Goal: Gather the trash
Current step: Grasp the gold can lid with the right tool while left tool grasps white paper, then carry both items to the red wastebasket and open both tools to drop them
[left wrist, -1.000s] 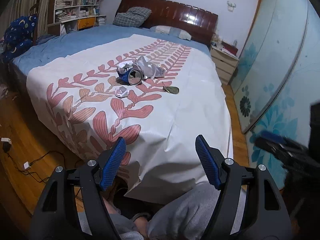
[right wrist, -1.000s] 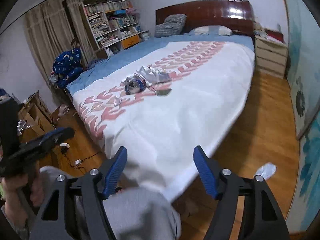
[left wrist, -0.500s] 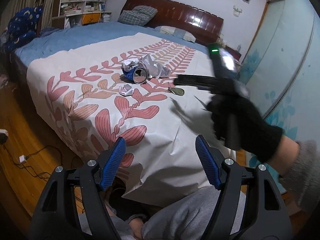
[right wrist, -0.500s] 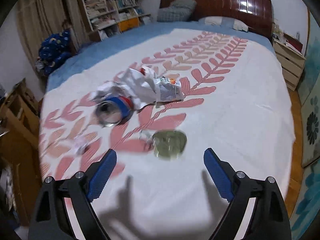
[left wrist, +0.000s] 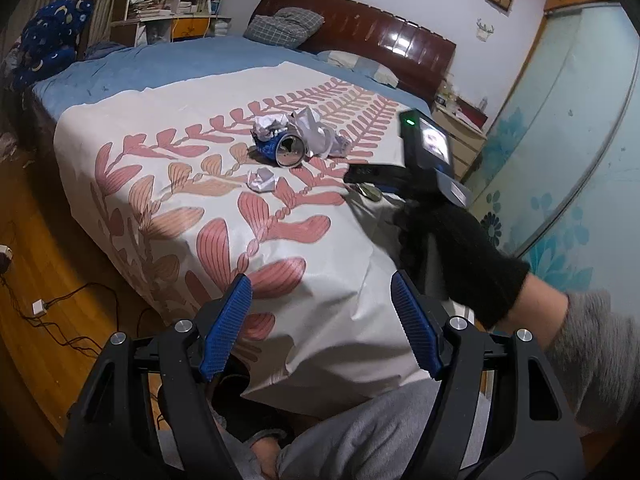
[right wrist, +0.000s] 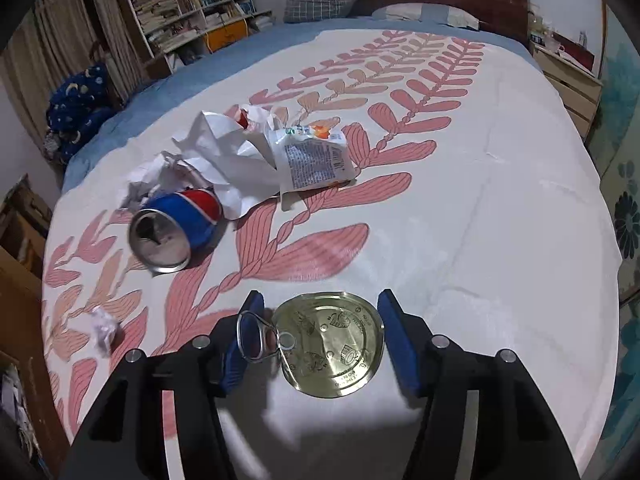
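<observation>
Where it lies, crushed can open-mouthed.

Right gripper tilts downward, its fingers closing; left gripper hangs with fingers apart.

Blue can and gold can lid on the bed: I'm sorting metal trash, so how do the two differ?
The blue can is a crushed cylinder on its side, open mouth facing the camera; the gold can lid is a flat disc with a pull ring. The can lies against the crumpled wrappers; the lid lies apart, between the closing jaws of the right gripper. Both rest on the bedspread.
</observation>
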